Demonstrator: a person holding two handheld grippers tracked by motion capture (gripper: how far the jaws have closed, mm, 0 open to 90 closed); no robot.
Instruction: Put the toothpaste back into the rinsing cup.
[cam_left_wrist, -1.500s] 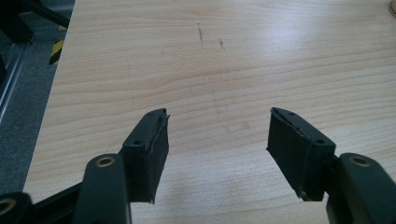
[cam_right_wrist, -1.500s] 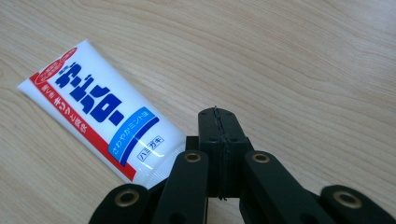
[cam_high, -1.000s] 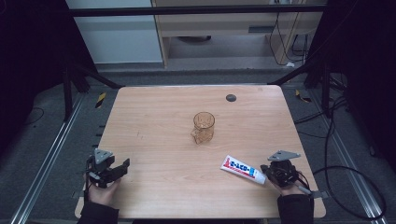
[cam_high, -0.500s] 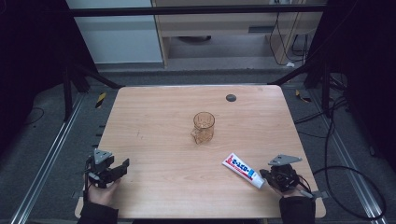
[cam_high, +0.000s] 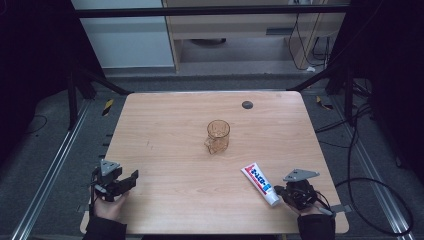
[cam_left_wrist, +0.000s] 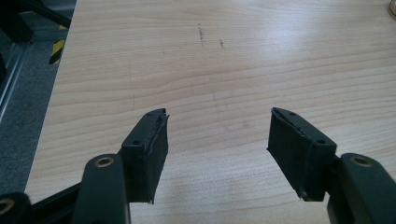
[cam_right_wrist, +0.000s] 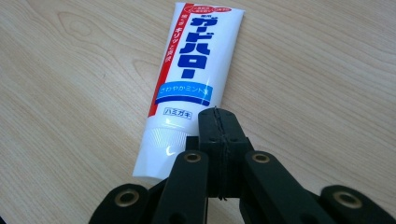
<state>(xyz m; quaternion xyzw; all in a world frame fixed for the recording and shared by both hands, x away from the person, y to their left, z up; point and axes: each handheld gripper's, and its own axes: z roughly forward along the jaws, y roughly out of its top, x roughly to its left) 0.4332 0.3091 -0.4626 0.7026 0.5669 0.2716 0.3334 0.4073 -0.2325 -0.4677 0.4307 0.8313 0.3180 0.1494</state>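
Nudging the toothpaste tube near the desk's front edge.
Right gripper jaws pressed together, empty, beside the cap; pushing could roll it off. Left gripper wide open, empty.

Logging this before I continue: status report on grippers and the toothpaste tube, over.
Left gripper open over bare table. Right gripper shut, empty, beside toothpaste tube near its cap end. Tube flat on table. Amber mug mid-table, clear of both.

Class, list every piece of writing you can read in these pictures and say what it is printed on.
"ガードハロー": large blue letters on the toothpaste tube.
"ハミガキ": small boxed label near its cap end.
White text in the blue band and the red strip's small print: too blurred to read surely.
Glass mug, table: no writing.
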